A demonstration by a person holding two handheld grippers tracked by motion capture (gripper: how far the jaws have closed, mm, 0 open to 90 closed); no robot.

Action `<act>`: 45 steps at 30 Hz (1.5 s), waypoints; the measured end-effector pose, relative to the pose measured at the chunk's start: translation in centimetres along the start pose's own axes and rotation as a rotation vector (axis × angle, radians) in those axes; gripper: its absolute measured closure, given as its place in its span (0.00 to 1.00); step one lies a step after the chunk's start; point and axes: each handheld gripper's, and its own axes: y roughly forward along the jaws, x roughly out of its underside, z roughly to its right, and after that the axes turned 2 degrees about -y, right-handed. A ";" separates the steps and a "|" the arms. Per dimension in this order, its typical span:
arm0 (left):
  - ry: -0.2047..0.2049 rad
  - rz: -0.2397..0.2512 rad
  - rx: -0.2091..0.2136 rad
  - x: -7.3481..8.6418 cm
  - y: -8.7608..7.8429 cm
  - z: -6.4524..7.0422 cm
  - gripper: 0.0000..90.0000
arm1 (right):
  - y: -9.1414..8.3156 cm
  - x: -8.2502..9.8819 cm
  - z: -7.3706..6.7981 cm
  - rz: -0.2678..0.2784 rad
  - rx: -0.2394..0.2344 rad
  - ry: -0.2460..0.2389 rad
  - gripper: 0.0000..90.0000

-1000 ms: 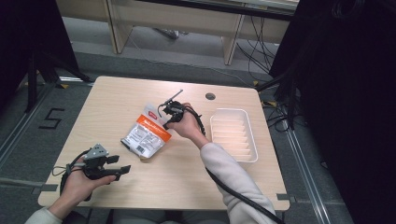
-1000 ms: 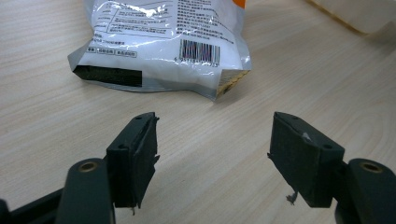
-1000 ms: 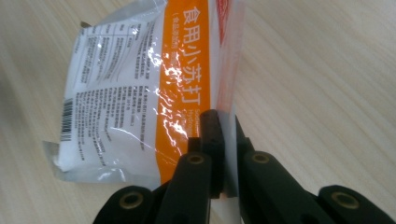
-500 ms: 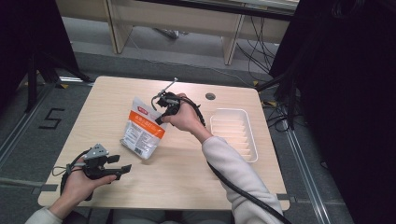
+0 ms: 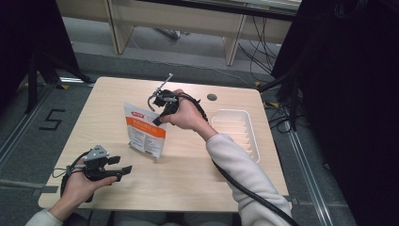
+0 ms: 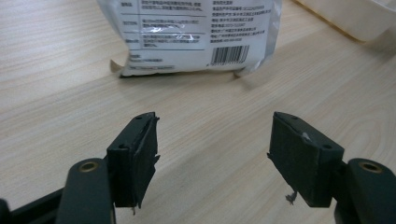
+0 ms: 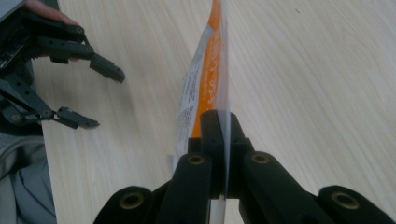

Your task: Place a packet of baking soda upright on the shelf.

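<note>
Now right hand-held gripper [image 5: 157,119] clamped on pouch [image 5: 145,136] top edge, bottom corner perhaps touching bench [image 5: 197,174]; left hand-held gripper [image 5: 121,165] open, near-left, empty.

surface: wooden table [image 5: 188,179] | on it: white ridged tray [image 5: 237,129], right side

Right gripper [image 5: 159,118] clamped, left gripper [image 5: 120,166] agape

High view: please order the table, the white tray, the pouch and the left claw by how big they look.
1. table
2. white tray
3. pouch, raised nearer the camera, so possibly flattered
4. left claw
</note>
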 end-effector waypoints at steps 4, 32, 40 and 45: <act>-0.006 -0.004 -0.003 0.0 0.0 0.0 0.35 | -0.5 -0.1 -0.2 -0.013 -0.003 -0.030 1.00; -0.014 -0.002 -0.010 0.0 0.0 0.0 0.35 | -3.1 0.4 -0.8 -0.081 -0.010 -0.071 1.00; -0.006 0.009 -0.017 0.0 -0.1 0.0 0.35 | -4.4 1.2 -0.8 -0.071 -0.022 -0.089 1.00; -0.012 0.013 -0.019 0.0 -0.2 0.1 0.35 | -5.3 1.7 -0.7 -0.082 -0.019 -0.086 1.00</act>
